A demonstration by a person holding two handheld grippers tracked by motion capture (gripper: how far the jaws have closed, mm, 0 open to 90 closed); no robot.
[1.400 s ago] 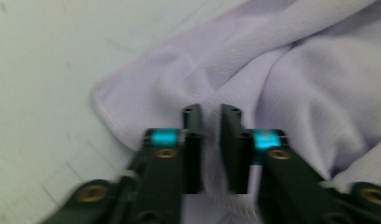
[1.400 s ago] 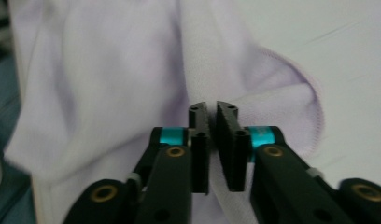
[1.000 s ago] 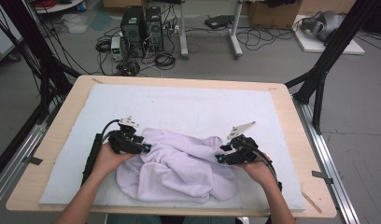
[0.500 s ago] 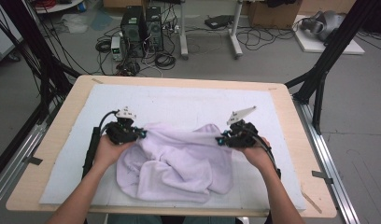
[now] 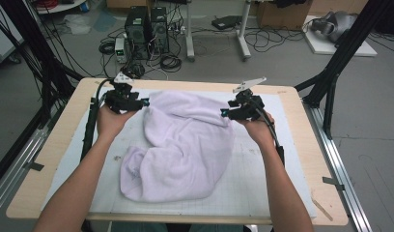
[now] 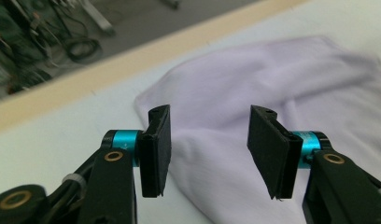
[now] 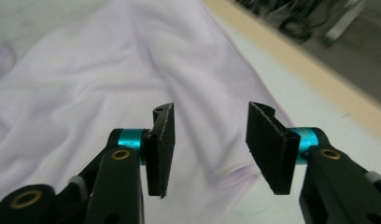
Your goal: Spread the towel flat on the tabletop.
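Note:
A pale lilac cloth lies rumpled on the white gridded mat, its far edge drawn out towards the back of the table. My left gripper hovers at the cloth's far left corner. Its jaws have just been opening and stand apart, and in the left gripper view the cloth lies below them, unpinched. At the far right corner my right gripper has also just been opening. Between its spread jaws the cloth's hem rests on the mat.
The mat sits on a wooden tabletop with a bare rim all round. Black frame poles rise at the far left and right corners. A computer tower and cables lie on the floor beyond the far edge.
Both hands have moved away from the person towards the table's far edge and risen, pulling the cloth's far edge with them. The cloth now lies stretched farther back, and both grippers stand open.

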